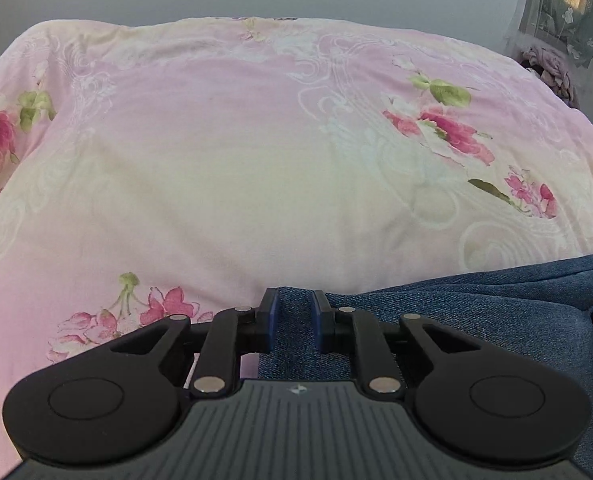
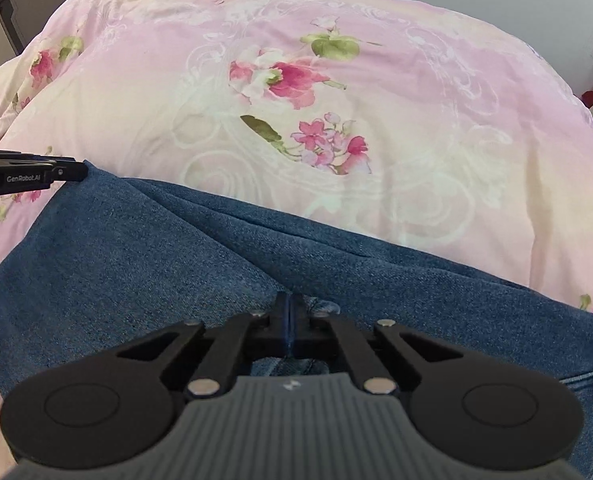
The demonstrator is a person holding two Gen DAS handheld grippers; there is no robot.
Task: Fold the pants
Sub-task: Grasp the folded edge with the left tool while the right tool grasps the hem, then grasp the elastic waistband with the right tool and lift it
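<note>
Blue denim pants [image 2: 168,248] lie across the near part of a pink floral bedspread [image 2: 376,92]. My right gripper [image 2: 291,308] is shut on a fold of the denim near the middle of the pants. My left gripper [image 1: 293,300] stands with its jaws a little apart around the left edge of the pants [image 1: 456,312], denim between the pads. From the right wrist view the left gripper [image 2: 72,172] shows at the far left, at the pants' left corner. A pocket seam [image 2: 588,380] shows at lower right.
The bedspread [image 1: 216,140] covers the whole bed beyond the pants. A grey wall lies behind. A draped curtain and bunched cloth [image 1: 552,68] sit at the far right of the bed. A cupboard [image 2: 12,8] stands at far left.
</note>
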